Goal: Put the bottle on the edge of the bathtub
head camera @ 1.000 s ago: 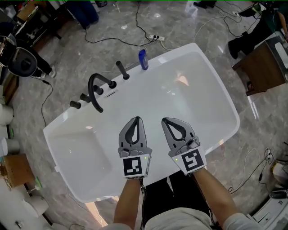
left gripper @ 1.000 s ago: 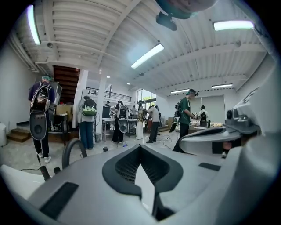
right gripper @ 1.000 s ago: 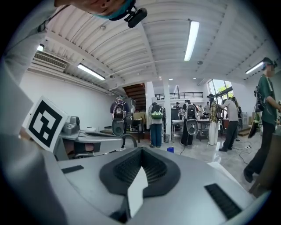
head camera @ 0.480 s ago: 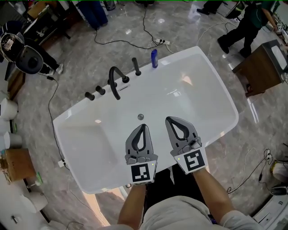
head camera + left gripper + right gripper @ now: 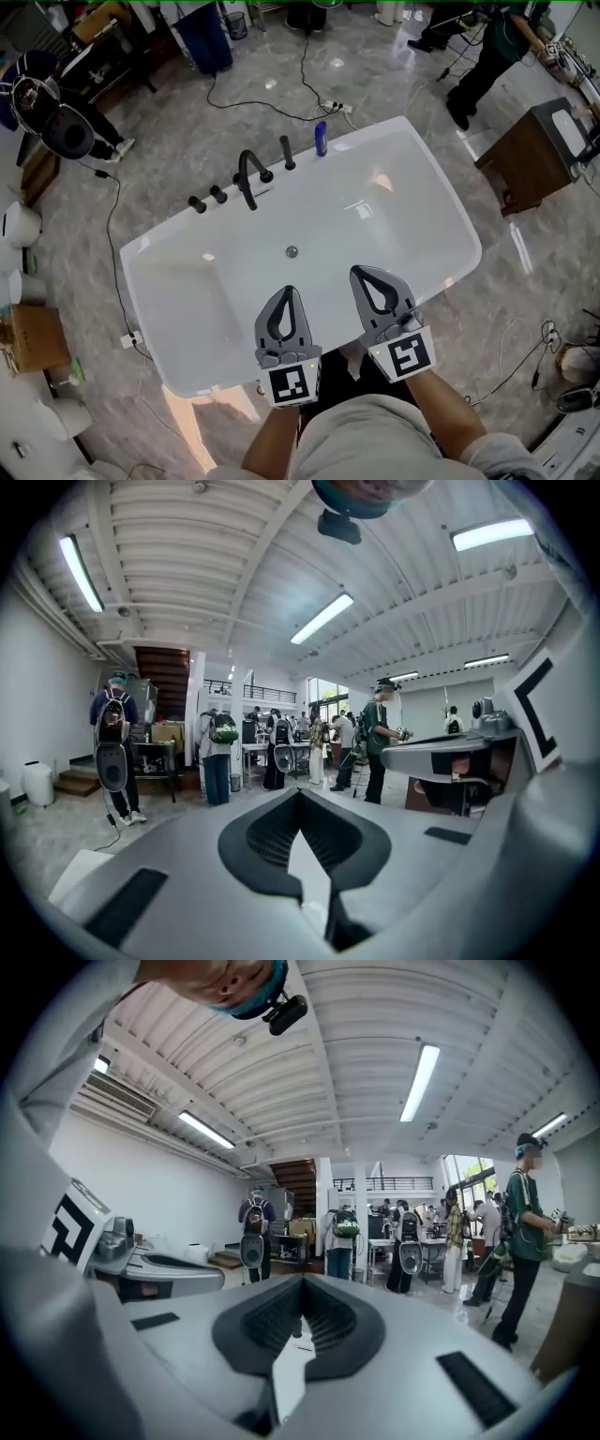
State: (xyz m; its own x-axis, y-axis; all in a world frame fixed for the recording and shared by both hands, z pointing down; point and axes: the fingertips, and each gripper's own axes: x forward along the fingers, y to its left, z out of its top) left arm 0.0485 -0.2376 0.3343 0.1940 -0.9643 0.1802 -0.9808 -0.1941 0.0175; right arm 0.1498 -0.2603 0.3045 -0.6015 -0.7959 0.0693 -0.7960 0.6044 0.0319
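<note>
Blue plastic bottle stands upright on the far rim of the white oval bathtub, just beside the black upright tap lever and near the black arched spout. The task looks done.

Both tools are well apart from it, over the near side of the tub. The left hand-held gripper is clenched on nothing, its jaws pressed together, and the right hand-held gripper is likewise closed and empty.

The remaining risk lies in the bottle's footing. It is tall and slim on a narrow, glossy ledge, so a knock to the tub could tip it into the basin or out onto the grey marble floor. I cannot tell how squarely its base sits on the rim. Reaching back past the tap fittings to adjust it could also topple it.
</note>
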